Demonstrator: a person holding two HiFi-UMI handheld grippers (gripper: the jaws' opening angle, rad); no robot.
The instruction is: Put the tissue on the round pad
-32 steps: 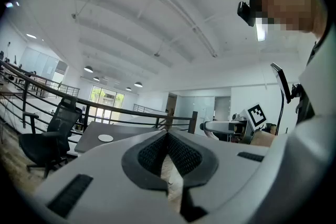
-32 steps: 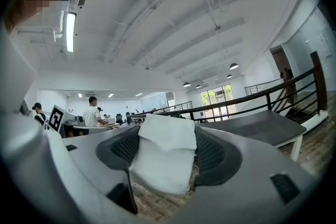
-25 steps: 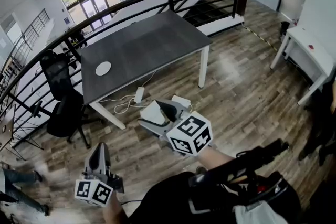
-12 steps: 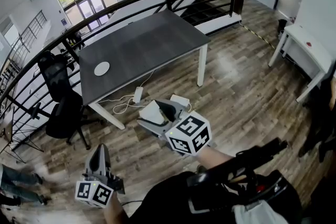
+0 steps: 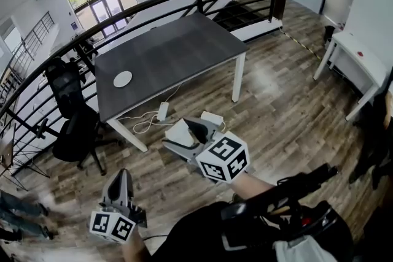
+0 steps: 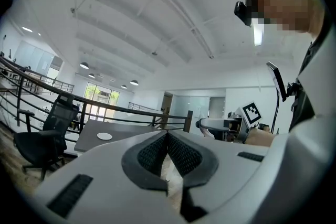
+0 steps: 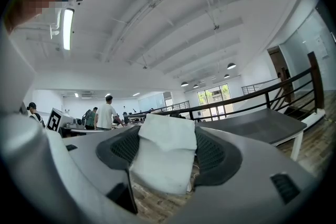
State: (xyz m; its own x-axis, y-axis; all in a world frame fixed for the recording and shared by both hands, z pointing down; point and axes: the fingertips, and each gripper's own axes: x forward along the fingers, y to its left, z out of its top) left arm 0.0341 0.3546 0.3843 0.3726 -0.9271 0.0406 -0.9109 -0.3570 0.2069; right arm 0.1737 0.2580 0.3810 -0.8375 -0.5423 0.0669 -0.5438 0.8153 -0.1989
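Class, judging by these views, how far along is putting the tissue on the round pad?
Done: the folded white tissue is clamped in the right gripper. In hand: it is held well short of the dark grey table. Left: carrying it over and laying it on the bare round white pad.

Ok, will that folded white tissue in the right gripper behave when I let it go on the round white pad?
Probably light and floppy: the folded white tissue hangs in loose layers from the right gripper. It may unfold or drift once released, so letting go low seems safer.
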